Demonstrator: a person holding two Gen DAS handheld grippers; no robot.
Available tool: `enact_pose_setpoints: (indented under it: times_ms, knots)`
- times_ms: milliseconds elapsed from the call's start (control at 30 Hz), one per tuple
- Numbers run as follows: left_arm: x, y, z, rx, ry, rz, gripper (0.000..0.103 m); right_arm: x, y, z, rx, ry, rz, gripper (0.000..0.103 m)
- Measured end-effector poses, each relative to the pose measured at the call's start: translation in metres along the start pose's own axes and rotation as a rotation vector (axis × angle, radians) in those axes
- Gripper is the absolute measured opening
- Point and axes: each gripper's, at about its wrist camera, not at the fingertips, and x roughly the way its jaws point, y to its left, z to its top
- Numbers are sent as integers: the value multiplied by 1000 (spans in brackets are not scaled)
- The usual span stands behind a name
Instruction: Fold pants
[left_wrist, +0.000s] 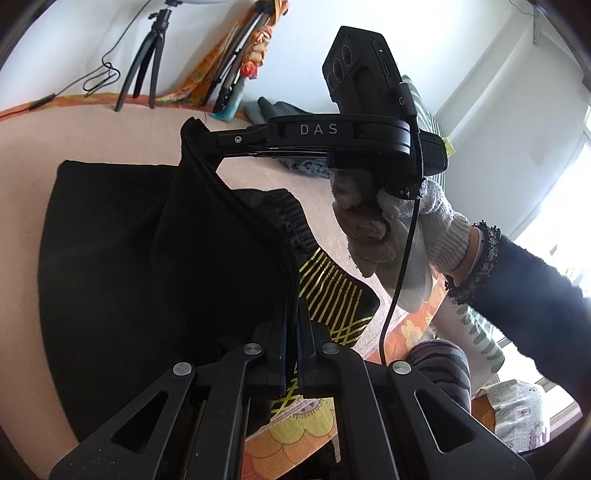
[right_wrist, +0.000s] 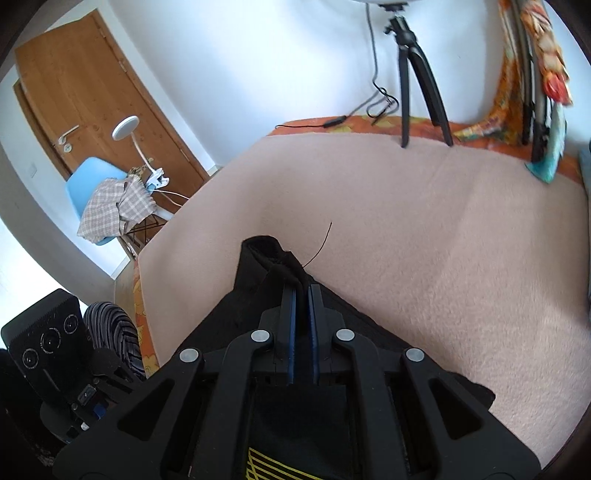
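The black pants (left_wrist: 122, 251) with a yellow line print (left_wrist: 332, 295) lie partly on the pink blanket (left_wrist: 22, 166). My left gripper (left_wrist: 291, 317) is shut on a folded edge of the pants and holds it up. My right gripper (left_wrist: 195, 136), held by a gloved hand (left_wrist: 388, 221), is shut on the far end of the same edge, which hangs taut between the two. In the right wrist view my right gripper (right_wrist: 303, 291) pinches the black cloth (right_wrist: 266, 258) above the blanket (right_wrist: 443, 240); the yellow print (right_wrist: 269, 465) shows below it.
A black tripod (left_wrist: 147, 62) stands at the blanket's far edge, also in the right wrist view (right_wrist: 417, 74). Orange patterned cloth and poles (left_wrist: 240, 55) lean on the wall. Grey clothes (left_wrist: 277, 107) lie at the back. A blue chair (right_wrist: 99, 192) stands by a wooden door (right_wrist: 92, 92).
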Motion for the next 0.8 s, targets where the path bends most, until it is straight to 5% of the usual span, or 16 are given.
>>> enact_pose_setpoints:
  times_ms: [133, 200, 500, 633, 733, 800]
  knots:
    - [15, -5, 0, -12, 26, -2, 2, -2, -26, -18, 106, 48, -70, 10]
    - [20, -2, 0, -14, 31, -7, 2, -8, -37, -28, 162, 63, -89, 25]
    - [31, -2, -5, -54, 18, -33, 2, -37, -65, -57, 477, 63, 53, 51]
    - [31, -5, -5, -48, 13, -29, 2, -23, -65, -57, 552, 79, 89, 52]
    - [29, -8, -5, -35, 4, -33, 2, -14, -57, -54, 532, 98, -13, 49]
    - [28, -11, -6, -24, 4, -38, 2, -13, -53, -53, 511, 93, -75, 29]
